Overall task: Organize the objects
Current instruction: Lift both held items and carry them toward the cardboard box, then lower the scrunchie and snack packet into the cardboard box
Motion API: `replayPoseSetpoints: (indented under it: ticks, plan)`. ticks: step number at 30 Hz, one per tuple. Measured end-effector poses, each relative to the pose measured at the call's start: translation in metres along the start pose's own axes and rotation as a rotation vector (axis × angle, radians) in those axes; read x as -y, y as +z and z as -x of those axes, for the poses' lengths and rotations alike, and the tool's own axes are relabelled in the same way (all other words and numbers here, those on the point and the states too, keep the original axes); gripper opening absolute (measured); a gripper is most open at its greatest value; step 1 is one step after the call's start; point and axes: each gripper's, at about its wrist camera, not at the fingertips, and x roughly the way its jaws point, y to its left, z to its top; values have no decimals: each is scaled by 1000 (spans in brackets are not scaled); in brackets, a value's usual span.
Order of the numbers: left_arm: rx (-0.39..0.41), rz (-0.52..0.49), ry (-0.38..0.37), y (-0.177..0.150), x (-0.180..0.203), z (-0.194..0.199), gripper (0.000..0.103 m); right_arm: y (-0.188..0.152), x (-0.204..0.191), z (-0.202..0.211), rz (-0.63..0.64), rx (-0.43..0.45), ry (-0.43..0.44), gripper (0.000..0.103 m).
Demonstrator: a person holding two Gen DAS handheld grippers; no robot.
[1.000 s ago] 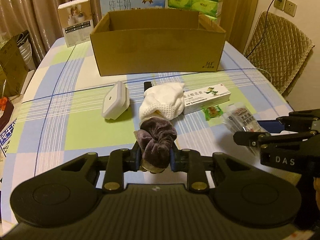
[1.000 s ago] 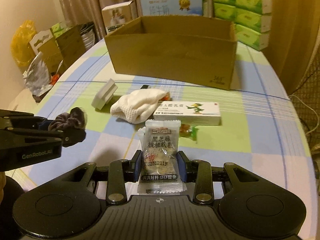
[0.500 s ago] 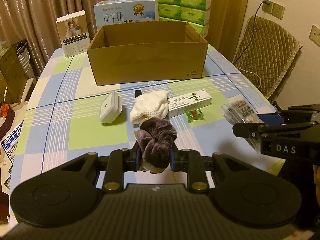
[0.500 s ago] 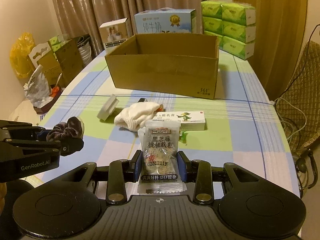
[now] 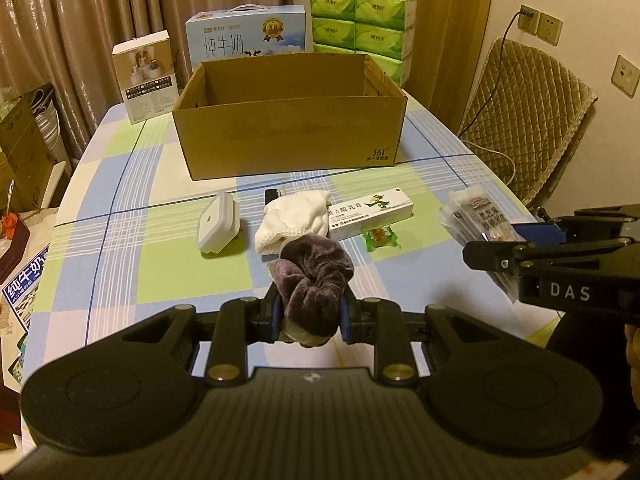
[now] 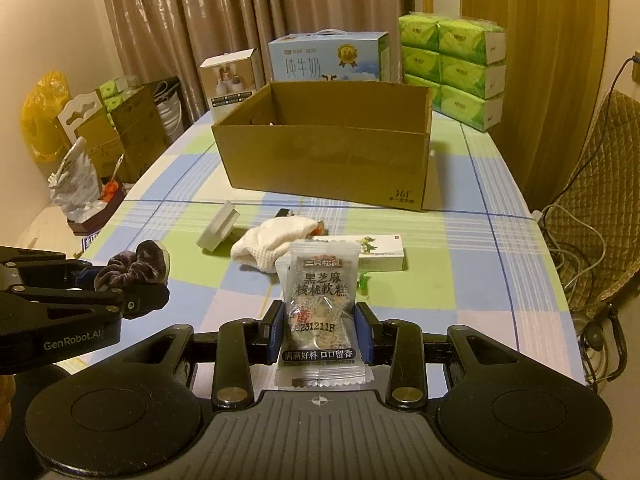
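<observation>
The left gripper (image 5: 310, 316) is clamped on a purple scrunchie (image 5: 314, 280), the right gripper (image 6: 320, 332) on a snack packet (image 6: 322, 312), both above the tabletop's near edge. The open cardboard box (image 5: 292, 136) stands mid-table behind a white cloth (image 5: 294, 220).

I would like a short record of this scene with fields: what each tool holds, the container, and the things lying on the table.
left tool: shut on purple scrunchie
right tool: shut on snack packet
container: open cardboard box, far side of table
lying on table: white case, white cloth, long carton, green candy
</observation>
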Motion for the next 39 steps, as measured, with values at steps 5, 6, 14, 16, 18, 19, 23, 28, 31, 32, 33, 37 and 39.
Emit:
replayPoseSetpoints:
  ticks: [5, 6, 14, 16, 18, 19, 23, 28, 31, 32, 33, 37, 39]
  plan:
    - [2, 3, -1, 1, 0, 1, 22, 1, 0, 1, 0, -6, -5, 34]
    - [1, 4, -2, 1, 0, 1, 22, 1, 1, 1, -1, -6, -5, 34]
    - [-1, 2, -5, 1, 2, 1, 22, 2, 1, 1, 1, -6, -7, 34]
    - [0, 1, -5, 2, 3, 0, 22, 2, 1, 1, 0, -6, -7, 34]
    - [-1, 0, -7, 3, 4, 0, 22, 4, 2, 1, -1, -5, -8, 34]
    - [-2, -1, -7, 4, 4, -1, 22, 4, 2, 1, -2, -5, -9, 34]
    - [-5, 0, -16, 7, 4, -4, 22, 8, 4, 1, -4, -6, -12, 34]
    - [5, -7, -26, 20, 1, -7, 22, 16, 7, 1, 0, 6, -13, 34]
    - [17, -6, -38, 31, -1, -7, 22, 27, 11, 1, 2, 16, -14, 34]
    - [20, -6, -40, 35, -2, -8, 22, 31, 11, 1, 8, 20, -18, 34]
    - [24, -8, -44, 40, -2, -8, 22, 35, 12, 1, 12, 24, -19, 34]
    - [32, -28, -49, 60, -4, -11, 22, 52, 14, -2, 27, 32, -20, 34]
    - [36, -34, -53, 71, -6, -13, 22, 62, 17, -4, 20, 30, -8, 34]
